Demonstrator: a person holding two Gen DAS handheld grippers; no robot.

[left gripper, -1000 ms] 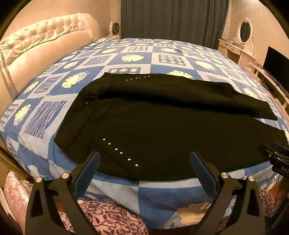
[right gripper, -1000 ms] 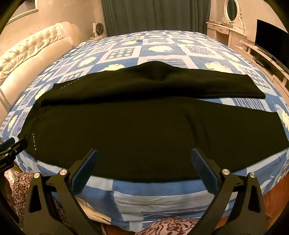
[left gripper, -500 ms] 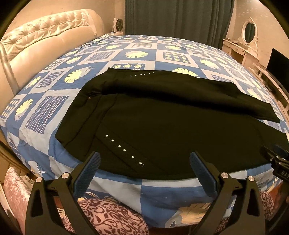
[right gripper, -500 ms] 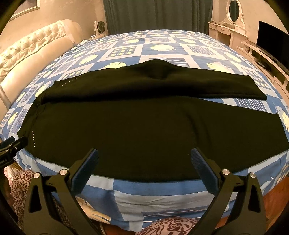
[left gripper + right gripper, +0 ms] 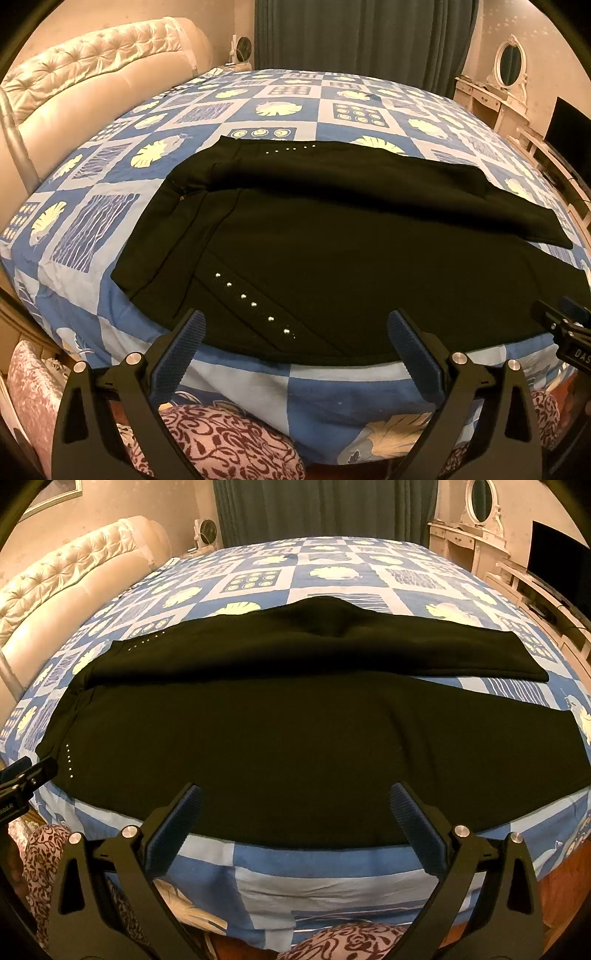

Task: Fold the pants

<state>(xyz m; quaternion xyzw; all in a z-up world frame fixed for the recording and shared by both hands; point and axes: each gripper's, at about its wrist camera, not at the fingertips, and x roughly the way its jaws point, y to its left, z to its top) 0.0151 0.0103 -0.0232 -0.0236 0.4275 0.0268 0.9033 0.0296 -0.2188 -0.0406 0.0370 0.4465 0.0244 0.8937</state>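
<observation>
Both grippers open above the near bed edge; pants spread flat, not yet gripped.

Left wrist view: the left gripper [image 5: 293,334] hovered with jaws spread wide and empty, just short of the black studded fabric pants [image 5: 332,236], which lay flat on the blue-and-white patchwork leaf-print bedspread [image 5: 92,206], waistband end to the left, presumably laid out for folding. Right wrist view: the right gripper [image 5: 295,808] was likewise wide apart and empty, the pants' [image 5: 295,731] near leg hem just ahead of its fingertips.
</observation>
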